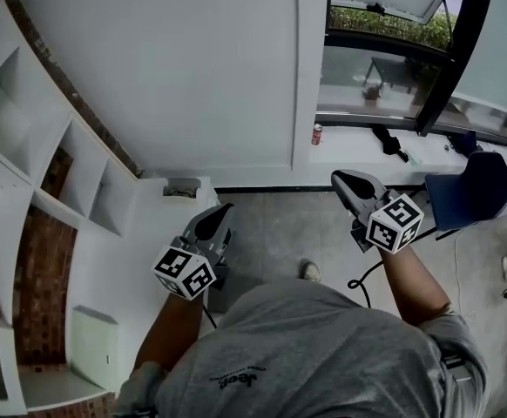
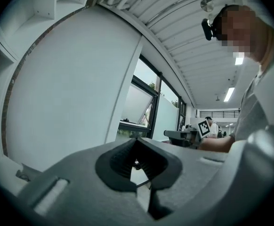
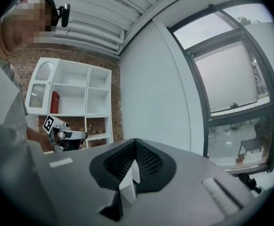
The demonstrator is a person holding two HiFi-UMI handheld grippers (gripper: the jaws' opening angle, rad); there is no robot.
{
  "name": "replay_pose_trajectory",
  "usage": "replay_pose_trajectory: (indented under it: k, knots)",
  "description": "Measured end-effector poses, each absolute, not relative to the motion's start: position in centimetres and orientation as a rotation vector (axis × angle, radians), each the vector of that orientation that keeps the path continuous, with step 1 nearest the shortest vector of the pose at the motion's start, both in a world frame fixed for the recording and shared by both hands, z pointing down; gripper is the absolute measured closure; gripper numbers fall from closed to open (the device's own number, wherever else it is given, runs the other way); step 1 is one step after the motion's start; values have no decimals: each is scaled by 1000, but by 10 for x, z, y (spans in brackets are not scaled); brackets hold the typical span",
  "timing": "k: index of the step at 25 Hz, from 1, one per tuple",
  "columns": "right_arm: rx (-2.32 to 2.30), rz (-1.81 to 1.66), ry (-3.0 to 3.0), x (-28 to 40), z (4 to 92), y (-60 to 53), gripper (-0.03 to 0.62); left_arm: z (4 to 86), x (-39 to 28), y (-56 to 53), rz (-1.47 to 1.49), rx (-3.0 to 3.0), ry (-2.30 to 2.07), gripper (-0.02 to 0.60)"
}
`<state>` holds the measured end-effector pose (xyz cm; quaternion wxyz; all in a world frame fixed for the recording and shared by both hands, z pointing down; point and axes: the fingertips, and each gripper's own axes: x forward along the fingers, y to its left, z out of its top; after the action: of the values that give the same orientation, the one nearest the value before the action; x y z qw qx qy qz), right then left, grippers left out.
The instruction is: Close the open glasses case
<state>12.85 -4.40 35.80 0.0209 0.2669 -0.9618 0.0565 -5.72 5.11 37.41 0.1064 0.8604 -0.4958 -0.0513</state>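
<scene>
No glasses case shows in any view. In the head view my left gripper [image 1: 225, 209] is held level in front of the person's body and points toward the white wall. Its jaws are shut and empty, as the left gripper view [image 2: 136, 141] also shows. My right gripper [image 1: 339, 179] is out to the right at about the same height, also shut with nothing between its fingers [image 3: 135, 141]. Each gripper sees the other: the right gripper [image 2: 180, 134] shows in the left gripper view, the left gripper [image 3: 69, 135] in the right gripper view.
A white shelf unit [image 1: 27, 190] stands against a brick wall at the left. A white wall [image 1: 192, 68] lies ahead, with a window [image 1: 393, 50] to its right and a red can [image 1: 316, 134] on the sill. A blue chair [image 1: 476, 190] and floor cable [image 1: 362, 279] are at the right.
</scene>
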Motion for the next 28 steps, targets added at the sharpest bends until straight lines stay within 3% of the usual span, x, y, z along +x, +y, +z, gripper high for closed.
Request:
replay_pose_trajectory:
  k: [15,28]
  knots:
    - [675,186,-2996,180,356,-240,585,354,20,-153,-160,2536,-1499,584]
    - [823,170,-2944,122,363,-282,585,361,-47,-217,-161,2605,-1349,584]
